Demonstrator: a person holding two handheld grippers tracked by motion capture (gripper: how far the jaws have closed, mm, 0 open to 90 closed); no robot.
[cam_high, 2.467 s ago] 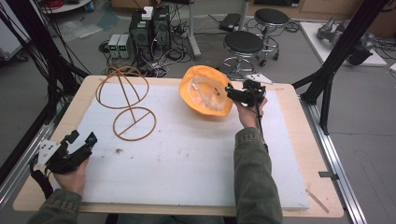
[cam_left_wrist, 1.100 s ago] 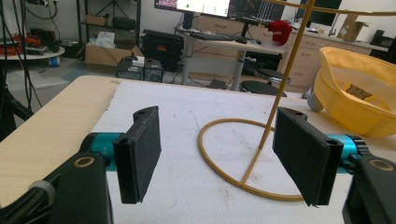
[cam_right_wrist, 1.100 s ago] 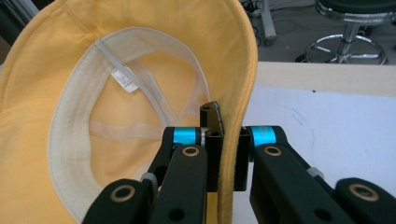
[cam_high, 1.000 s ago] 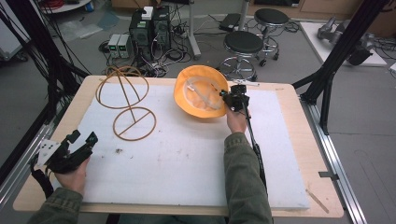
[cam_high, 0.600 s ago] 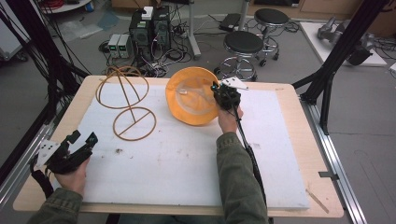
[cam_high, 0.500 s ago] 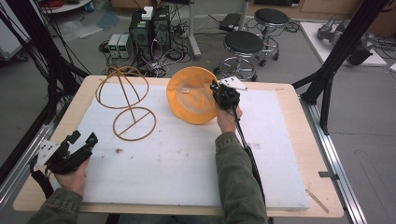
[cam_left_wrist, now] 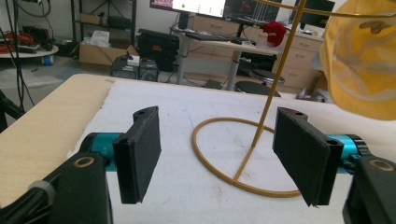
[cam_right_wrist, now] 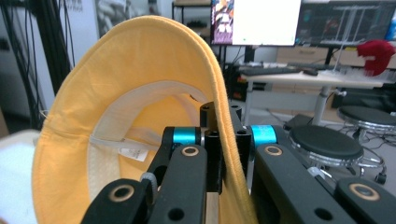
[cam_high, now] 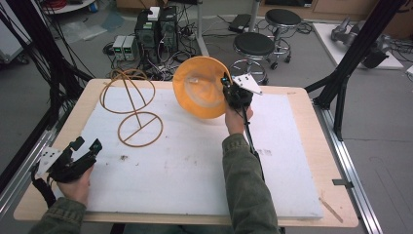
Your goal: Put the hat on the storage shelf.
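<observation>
1. Nearest the person, the left gripper rests at the near left corner of the tabletop, on the edge of the white foam mat. Its jaws stand wide apart with nothing between them, as the left gripper view shows.
2. Farther in, at the mat's far left, stands one wire hat stand: a thin golden frame with a round base ring, a slanted stem and a rounded cage on top. It looks light and easily tipped, so I judge it would shift if bumped.
3. The right gripper is held up over the far middle of the tabletop, its jaws clamped on the brim of one yellow hat, which hangs in the air, just right of the stand and apart from it.
4. The hat is soft cloth, light and floppy; its brim bends where it is pinched. The brim edge seems the sensible hold, since the crown would collapse. It should not slip or break, but it will sag and swing.
5. Count: two grippers, one hat, one stand, one mat.
</observation>
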